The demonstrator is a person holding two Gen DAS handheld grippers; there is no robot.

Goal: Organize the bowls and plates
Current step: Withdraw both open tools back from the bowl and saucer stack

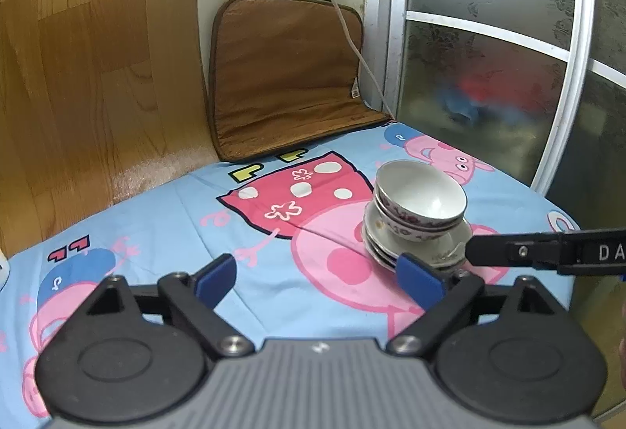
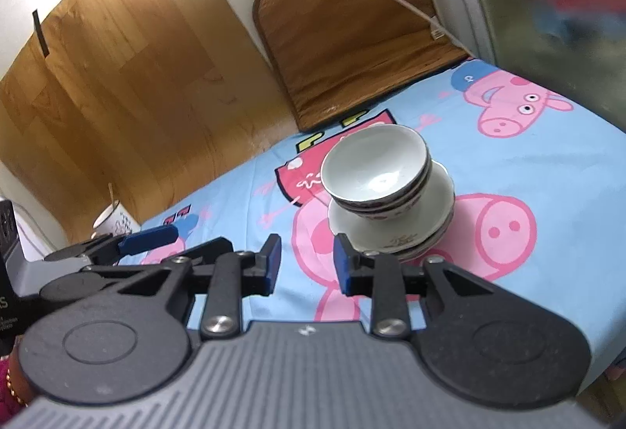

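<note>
- 2 nested bowls sit tilted on a stack of plates, all on the cartoon-pig cloth toward its right edge.
- Left gripper gapes wide, empty; its right pad is just beside the plates.
- Right gripper stands partly open, empty, just short of the stack.
- Brown mat and cable lean behind; a mug stands far left.

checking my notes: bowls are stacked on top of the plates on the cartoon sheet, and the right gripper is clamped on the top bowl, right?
Not quite. The bowls do sit stacked on the plates on the cartoon sheet, but the right gripper holds nothing; its pads stand apart, short of the stack, as the right wrist view shows.
</note>
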